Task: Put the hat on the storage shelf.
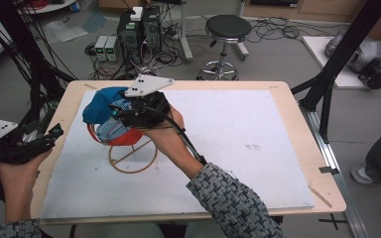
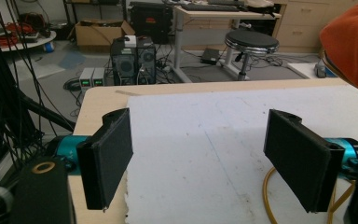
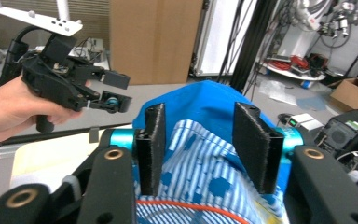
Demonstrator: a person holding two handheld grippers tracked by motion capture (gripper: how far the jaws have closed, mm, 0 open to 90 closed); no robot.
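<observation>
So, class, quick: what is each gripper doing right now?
Left gripper: open, nothing between its jaws.
Right gripper: open over the striped cloth in the orange basket, pads not pressing it.

Even, bright indoor light falls from overhead, leaving only soft, faint shadows on the white bench (image 1: pixel 238 144). All three pictures are soft and low in detail. In both gripper views the near jaws look slightly blurred, and the far background is hazy.
</observation>
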